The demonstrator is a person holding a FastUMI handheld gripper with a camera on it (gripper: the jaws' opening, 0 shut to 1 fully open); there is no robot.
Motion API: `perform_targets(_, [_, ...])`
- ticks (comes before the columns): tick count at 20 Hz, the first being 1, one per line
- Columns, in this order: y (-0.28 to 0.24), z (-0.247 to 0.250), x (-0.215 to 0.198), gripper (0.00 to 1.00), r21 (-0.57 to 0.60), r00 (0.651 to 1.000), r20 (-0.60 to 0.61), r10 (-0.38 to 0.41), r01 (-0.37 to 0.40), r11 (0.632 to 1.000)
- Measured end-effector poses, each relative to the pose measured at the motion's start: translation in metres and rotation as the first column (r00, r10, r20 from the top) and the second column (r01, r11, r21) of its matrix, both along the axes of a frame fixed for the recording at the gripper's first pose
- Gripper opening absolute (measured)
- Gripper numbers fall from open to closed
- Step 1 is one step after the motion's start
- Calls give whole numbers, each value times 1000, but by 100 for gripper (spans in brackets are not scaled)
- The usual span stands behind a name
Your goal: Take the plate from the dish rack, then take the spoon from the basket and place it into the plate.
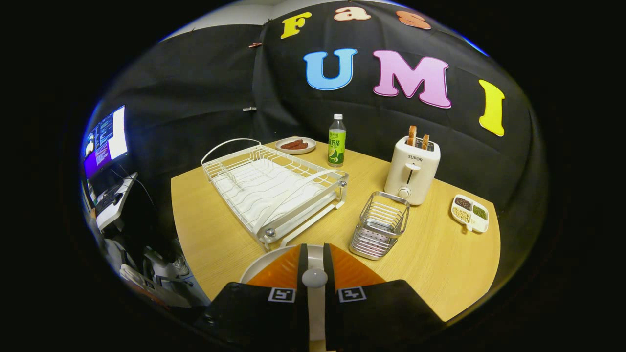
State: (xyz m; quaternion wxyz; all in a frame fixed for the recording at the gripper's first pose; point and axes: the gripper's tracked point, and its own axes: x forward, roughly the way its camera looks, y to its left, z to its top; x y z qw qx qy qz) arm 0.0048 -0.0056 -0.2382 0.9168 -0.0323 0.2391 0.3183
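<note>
My gripper (314,250) is shut on a white spoon (314,278), which stands in the narrow gap between the two fingers with its rounded end pointing forward. Directly under the fingers lies a white plate (258,266) on the wooden table (440,264), near its front edge; the fingers hide most of it. Just ahead and to the left sits the white wire dish rack (274,188) with nothing in its slots. The metal wire basket (380,230) stands ahead to the right, and I see nothing inside it.
A green-labelled bottle (337,142) and a small dish of sausages (295,145) stand behind the rack. A white toaster (412,168) with toast is beyond the basket, a divided dish of beans (470,212) to its right. A monitor (105,142) stands off the table's left edge.
</note>
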Motion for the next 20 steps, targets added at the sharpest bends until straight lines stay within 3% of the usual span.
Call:
perform_targets(7, [-3,-16,-5,19,1,995,-100,-21,22,1000])
perform_targets(11, [-5,-9,-2,26,45,990,-135,-37,43,998])
perform_targets(15, [-10,17,9,100,105,989,-126,-82,95,990])
perform_targets(20, [-27,91,32,99,190,981,-10,-193,191,963])
